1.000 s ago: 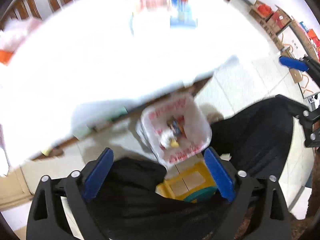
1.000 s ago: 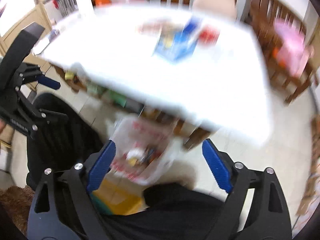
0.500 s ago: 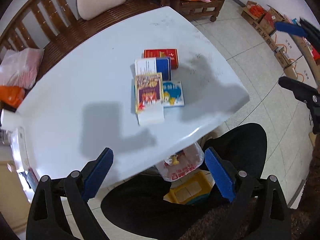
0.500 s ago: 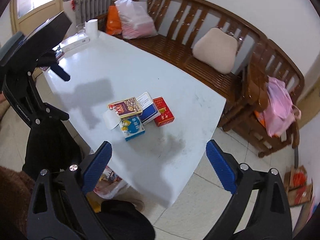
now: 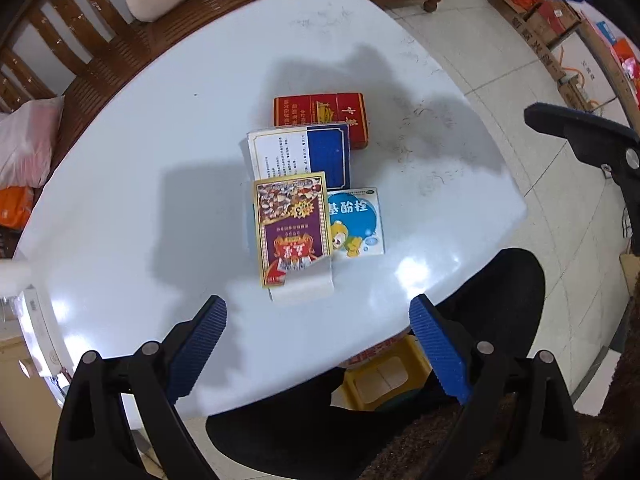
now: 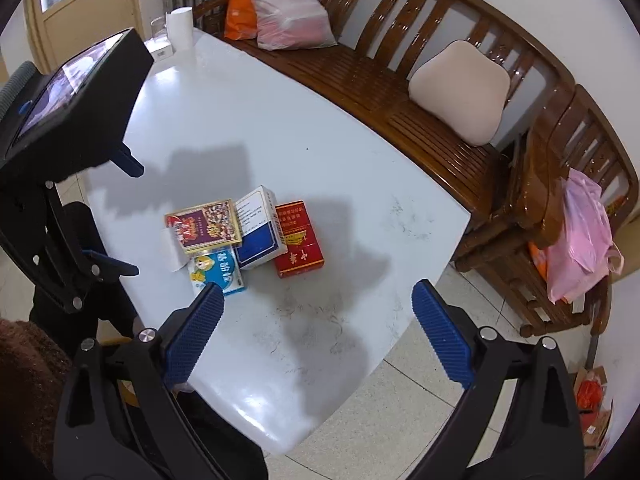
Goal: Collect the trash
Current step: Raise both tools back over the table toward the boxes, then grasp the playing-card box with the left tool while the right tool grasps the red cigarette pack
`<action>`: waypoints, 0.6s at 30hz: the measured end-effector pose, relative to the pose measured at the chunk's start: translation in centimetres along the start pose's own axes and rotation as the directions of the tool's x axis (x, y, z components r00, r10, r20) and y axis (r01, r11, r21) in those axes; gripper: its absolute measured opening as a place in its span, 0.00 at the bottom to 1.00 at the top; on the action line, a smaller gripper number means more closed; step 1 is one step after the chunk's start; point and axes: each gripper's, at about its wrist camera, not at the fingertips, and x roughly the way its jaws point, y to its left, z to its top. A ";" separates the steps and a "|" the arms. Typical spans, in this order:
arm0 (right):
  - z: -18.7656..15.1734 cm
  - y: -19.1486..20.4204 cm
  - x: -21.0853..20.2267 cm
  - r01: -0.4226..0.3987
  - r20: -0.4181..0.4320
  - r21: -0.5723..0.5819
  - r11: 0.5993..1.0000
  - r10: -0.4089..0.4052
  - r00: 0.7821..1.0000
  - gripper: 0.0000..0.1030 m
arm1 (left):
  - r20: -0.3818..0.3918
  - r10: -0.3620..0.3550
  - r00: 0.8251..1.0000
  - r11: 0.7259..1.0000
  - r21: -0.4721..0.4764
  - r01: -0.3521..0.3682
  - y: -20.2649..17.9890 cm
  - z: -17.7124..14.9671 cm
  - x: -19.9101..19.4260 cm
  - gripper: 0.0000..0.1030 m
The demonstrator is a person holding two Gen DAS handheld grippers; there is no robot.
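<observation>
- Trash to collect lies in one tight cluster near the middle of your white table (image 5: 120,208): a red cigarette pack (image 5: 320,114), a blue-and-white box (image 5: 300,152), a purple-and-yellow box (image 5: 292,224) with a white paper flap (image 5: 304,284) showing from under its near end, and a light blue medicine box (image 5: 356,220).
- Your left gripper (image 5: 318,350) points straight down over the near table edge, its blue pads spread wide with nothing between them; the cluster sits just beyond its fingertips.
- Your right gripper (image 6: 316,338) tilts steeply down toward the table, jaws also wide apart and empty. The light blue medicine box (image 6: 218,270) lies just by its left pad, and the red cigarette pack (image 6: 298,240) sits farther in.
- In the right wrist view, your left gripper's black frame (image 6: 60,160) hangs over the table's left side, well clear of the boxes.
- Bare tabletop surrounds the cluster on every side, with a wide stretch toward the wooden bench (image 6: 400,92).
- At the far corner, a white paper roll (image 6: 180,32) and a clear container (image 6: 158,34) stand close to the edge.
- A yellow stool (image 5: 380,376) shows below the near table edge, beside your dark-clad legs.
</observation>
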 end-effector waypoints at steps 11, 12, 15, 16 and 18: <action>0.4 1.0 7.1 -0.078 -0.122 -0.155 0.985 0.059 0.991 0.90 | -0.043 -0.057 0.997 0.998 -0.041 0.055 1.9 2.3 4.8 0.88; 0.4 1.3 7.8 -0.091 -0.134 -0.180 0.980 0.067 0.989 0.90 | -0.049 -0.062 0.997 0.997 -0.045 0.059 2.0 2.4 5.2 0.88; 0.6 1.9 9.9 -0.114 -0.181 -0.229 0.967 0.073 0.981 0.90 | -0.059 -0.077 0.995 0.996 -0.056 0.074 2.6 2.7 6.3 0.88; 0.7 2.1 10.7 -0.123 -0.196 -0.241 0.963 0.076 0.978 0.90 | -0.062 -0.081 0.995 0.995 -0.062 0.077 2.8 2.8 6.6 0.88; 0.9 2.3 12.0 -0.139 -0.216 -0.253 0.957 0.084 0.973 0.90 | -0.064 -0.093 0.994 0.993 -0.072 0.089 3.2 3.0 7.0 0.88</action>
